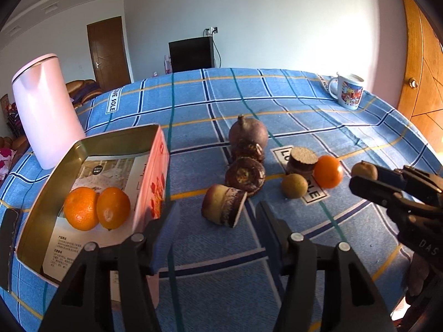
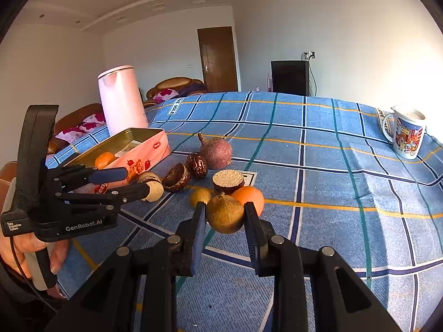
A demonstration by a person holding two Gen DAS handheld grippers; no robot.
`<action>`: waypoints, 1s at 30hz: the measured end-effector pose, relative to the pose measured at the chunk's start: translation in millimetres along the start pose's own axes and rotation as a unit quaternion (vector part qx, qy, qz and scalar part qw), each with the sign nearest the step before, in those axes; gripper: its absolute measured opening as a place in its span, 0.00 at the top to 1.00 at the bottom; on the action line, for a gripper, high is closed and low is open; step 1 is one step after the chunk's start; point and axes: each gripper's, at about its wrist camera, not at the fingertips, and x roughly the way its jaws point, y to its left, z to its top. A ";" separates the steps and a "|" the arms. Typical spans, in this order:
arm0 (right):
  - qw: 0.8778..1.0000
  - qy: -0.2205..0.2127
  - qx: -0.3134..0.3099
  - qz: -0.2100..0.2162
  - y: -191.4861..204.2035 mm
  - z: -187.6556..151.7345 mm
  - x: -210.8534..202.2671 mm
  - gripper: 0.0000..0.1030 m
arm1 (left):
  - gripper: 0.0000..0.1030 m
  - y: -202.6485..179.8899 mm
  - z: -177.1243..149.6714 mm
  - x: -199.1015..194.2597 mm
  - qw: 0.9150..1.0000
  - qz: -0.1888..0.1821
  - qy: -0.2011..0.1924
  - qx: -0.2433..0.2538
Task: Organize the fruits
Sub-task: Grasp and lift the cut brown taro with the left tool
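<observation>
From the left wrist view, the left gripper [image 1: 214,215] hangs low over the desk [image 1: 277,96] with its jaws spread wide and nothing between them; just ahead of the tips lies a cut brown tuber piece [image 1: 223,205], tipped on its side; behind it a dark round piece [image 1: 245,176], a smaller dark lump [image 1: 247,150] and a purple round root [image 1: 248,132] line up toward the far edge. To the left stands an open pink tin [image 1: 116,171], its near wall just beside the left finger; two oranges [image 1: 97,211] sit touching each other inside on printed paper. To the right a loose orange [image 1: 328,171] rests against a cut cylinder piece [image 1: 301,161], with a brown kiwi [image 1: 295,186] just in front. A white kettle [image 1: 45,110] stands behind the tin; a printed mug [image 1: 349,91] sits near the far right edge.

From the right wrist view, the right gripper [image 2: 225,213] has its jaws on either side of a second kiwi [image 2: 225,213], pads close to its flanks, though whether they press it I cannot tell; the loose orange [image 2: 250,195] sits just behind, partly hidden by the right finger; the left gripper [image 2: 124,184] reaches in from the left, in front of the tin [image 2: 155,149].
</observation>
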 end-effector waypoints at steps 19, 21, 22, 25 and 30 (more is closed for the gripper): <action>1.000 -0.005 0.001 -0.001 1.1 -0.9 -2.8 0.72 | 0.62 -15.4 15.0 39.5 0.998 0.024 0.058 0.017; 1.000 -0.004 0.001 -0.001 1.1 -0.9 -2.8 0.72 | 0.61 -9.9 13.0 47.2 0.997 0.019 0.080 0.003; 1.000 -0.004 0.001 0.000 0.9 -0.9 -2.7 0.72 | 0.61 -5.4 12.9 45.0 0.997 0.010 0.075 -0.009; 1.000 -0.004 0.001 0.000 0.4 -0.7 -2.5 0.72 | 0.66 -2.6 10.7 43.3 0.997 -0.002 0.074 -0.015; 1.000 -0.007 0.001 -0.001 0.5 -0.7 -3.0 0.72 | 0.66 0.5 10.0 33.9 0.998 -0.021 0.050 -0.026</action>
